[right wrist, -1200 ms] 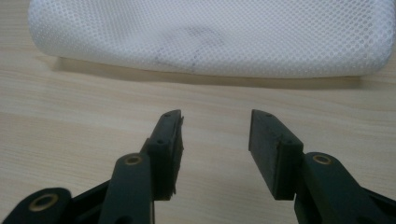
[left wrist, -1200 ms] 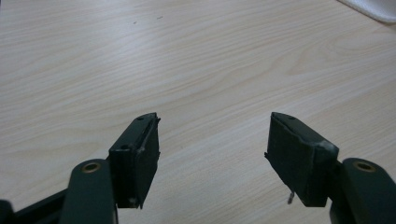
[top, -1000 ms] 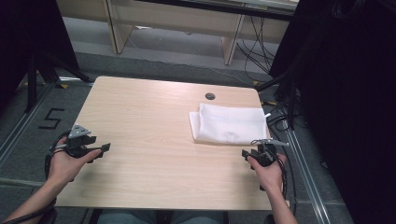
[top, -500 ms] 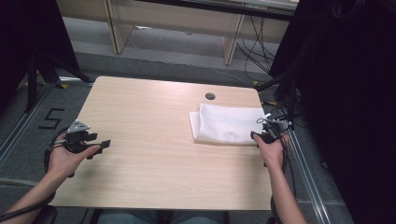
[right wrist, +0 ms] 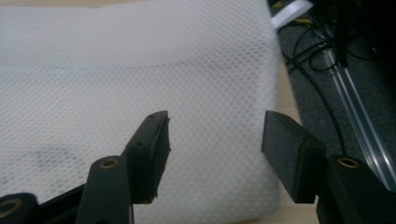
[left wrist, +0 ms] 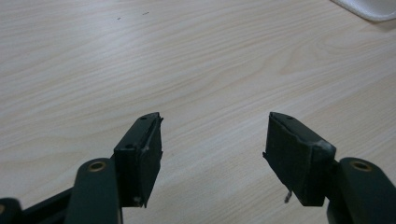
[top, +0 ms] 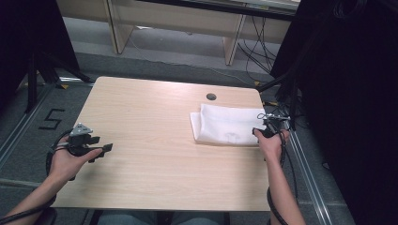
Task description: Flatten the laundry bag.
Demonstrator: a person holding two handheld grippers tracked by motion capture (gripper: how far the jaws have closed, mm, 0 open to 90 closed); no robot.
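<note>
The right gripper's fingers have just been opening and now stand wide, nothing between them, poised over the near right corner of the cloth. Since a second ago that hand has travelled from the desk's near edge up to the folded cloth at the right. A grasp of that corner looks next. The left gripper, fingers wide and empty, waits at the left edge.

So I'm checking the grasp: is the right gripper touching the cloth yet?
Cannot tell. In the right gripper view the right gripper has open jaws over the cloth's edge, nothing pinched; whether the tips rest on it is unclear.
</note>
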